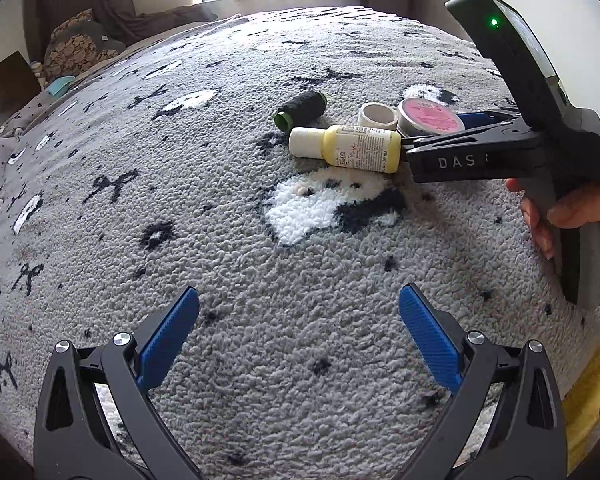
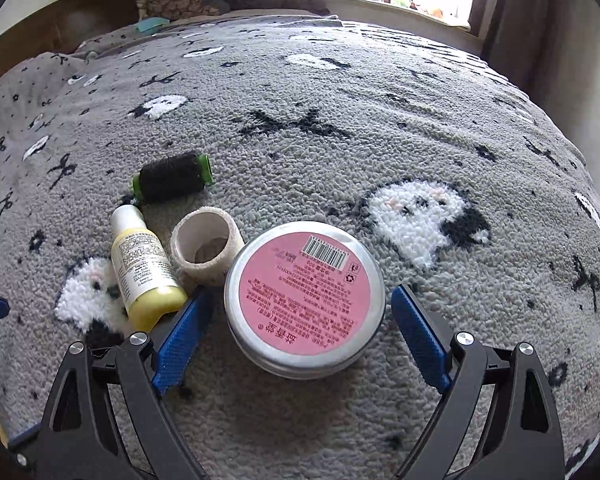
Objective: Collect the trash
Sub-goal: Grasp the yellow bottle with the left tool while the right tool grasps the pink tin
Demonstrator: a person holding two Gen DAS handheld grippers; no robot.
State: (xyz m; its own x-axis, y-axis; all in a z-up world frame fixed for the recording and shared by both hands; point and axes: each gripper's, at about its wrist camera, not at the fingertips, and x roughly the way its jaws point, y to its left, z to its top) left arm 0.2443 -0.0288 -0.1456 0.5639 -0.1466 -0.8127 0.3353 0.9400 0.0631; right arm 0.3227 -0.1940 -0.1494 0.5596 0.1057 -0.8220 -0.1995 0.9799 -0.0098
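We judge the task barely begun: all four pieces of trash lie loose in one cluster on the bed [image 2: 340, 128], and no bin or bag shows in either view, so we cannot tell where they are meant to go.

Going left to right in the right wrist view, the thread spool [image 2: 172, 177] lies on its side, dark thread wound on a green plastic core with flanged ends. Just below it lies the small bottle [image 2: 144, 268], pale yellow squeezable plastic with a white cap and a printed paper label, cap pointing away from us. Beside it, touching or nearly so, is the tape roll [image 2: 206, 249], a short off-white cloth-like ring with a hollow centre. Next comes the round tin [image 2: 305, 298], shallow, brushed metal, with a pink label bearing a barcode facing up.

The right tool [image 2: 300, 328] has its blue ribbed pads spread to either side of the tin, the left pad close to its wall and near the bottle's base, the right pad apart from it; nothing is pinched. From the left wrist view, the left tool [image 1: 299, 340] is likewise spread wide and holds nothing, hovering over bare blanket well short of the cluster.

The blanket is a nubby grey fleece with white and black woven figures, soft and uneven, so we expect round things may roll.
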